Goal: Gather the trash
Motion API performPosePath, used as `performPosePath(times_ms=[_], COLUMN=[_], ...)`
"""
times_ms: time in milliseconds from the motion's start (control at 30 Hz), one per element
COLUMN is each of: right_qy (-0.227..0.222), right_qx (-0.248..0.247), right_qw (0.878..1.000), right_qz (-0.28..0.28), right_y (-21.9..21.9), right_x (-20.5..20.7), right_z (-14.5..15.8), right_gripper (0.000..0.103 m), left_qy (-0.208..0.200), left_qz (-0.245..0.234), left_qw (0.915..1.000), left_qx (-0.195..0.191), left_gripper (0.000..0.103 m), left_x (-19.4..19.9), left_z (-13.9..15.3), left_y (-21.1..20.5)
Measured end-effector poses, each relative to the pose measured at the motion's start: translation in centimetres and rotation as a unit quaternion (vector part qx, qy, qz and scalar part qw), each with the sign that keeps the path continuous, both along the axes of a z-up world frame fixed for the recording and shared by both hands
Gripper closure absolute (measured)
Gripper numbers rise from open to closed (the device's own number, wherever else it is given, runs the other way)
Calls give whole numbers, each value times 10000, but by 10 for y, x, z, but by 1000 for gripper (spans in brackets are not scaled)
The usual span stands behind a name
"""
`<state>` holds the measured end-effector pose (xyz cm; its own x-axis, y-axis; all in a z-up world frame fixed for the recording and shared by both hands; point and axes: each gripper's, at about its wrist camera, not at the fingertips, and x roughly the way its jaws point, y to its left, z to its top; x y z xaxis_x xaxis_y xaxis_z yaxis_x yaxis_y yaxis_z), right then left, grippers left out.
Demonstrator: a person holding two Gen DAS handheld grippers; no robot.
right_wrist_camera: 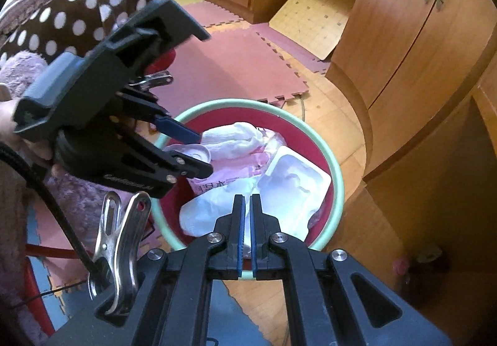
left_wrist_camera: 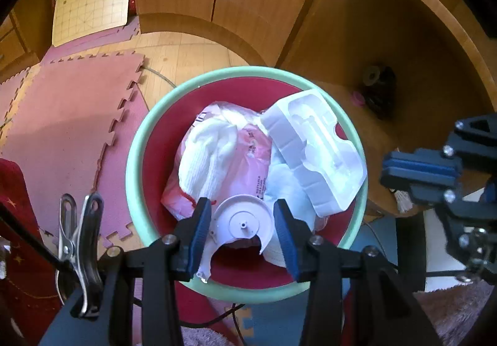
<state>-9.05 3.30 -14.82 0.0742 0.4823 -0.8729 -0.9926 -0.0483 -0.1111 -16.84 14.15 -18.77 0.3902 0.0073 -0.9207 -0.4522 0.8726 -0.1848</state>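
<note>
While the left tool (left_wrist_camera: 242, 223) hangs over the bin (left_wrist_camera: 139, 141) with its fingers spread to either side of a white plastic disc (left_wrist_camera: 240, 221), whether the pads touch its rim cannot be told. The disc, broken open at its near edge, lies at 6 o'clock in the left wrist view, above the red liner. At 2 o'clock rests a white moulded tray (left_wrist_camera: 313, 144), at 10 o'clock a crumpled white paper towel (left_wrist_camera: 208, 156) upon a pink printed bag (left_wrist_camera: 248, 159). The right tool (right_wrist_camera: 245, 212) is pressed together on nothing, poised above the bin's near rim. The disc is judged light, stiff and brittle, with sharp broken edges; it is best taken across its intact rim. The tray would flex and suits an edge hold; towel and bag are soft and may be pinched anywhere.
</note>
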Motion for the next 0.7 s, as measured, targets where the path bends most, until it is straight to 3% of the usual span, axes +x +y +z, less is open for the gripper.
performPosePath(times_ms=[133,300,467,700], right_qy=[1,65,31,24], right_qx=[-77,-67,-21,-13], right_qw=[9999,9997,9996,9993], right_qz=[-96,-215,-297,-379], right_y=[5,4,2,2], right_x=[4,9,12,14], right_z=[-5,2,11,20], right_gripper=[98,81,77,72], left_qy=[-36,-53,-72,-165], left_qz=[35,-22,10,58], left_qw=[10000,10000,10000,9998], left_qx=[-39,64,39,24], left_gripper=[59,57,47,46], left_x=[3,8,10,11], left_z=[2,7,10,17], left_y=[2,-1,-4,-5])
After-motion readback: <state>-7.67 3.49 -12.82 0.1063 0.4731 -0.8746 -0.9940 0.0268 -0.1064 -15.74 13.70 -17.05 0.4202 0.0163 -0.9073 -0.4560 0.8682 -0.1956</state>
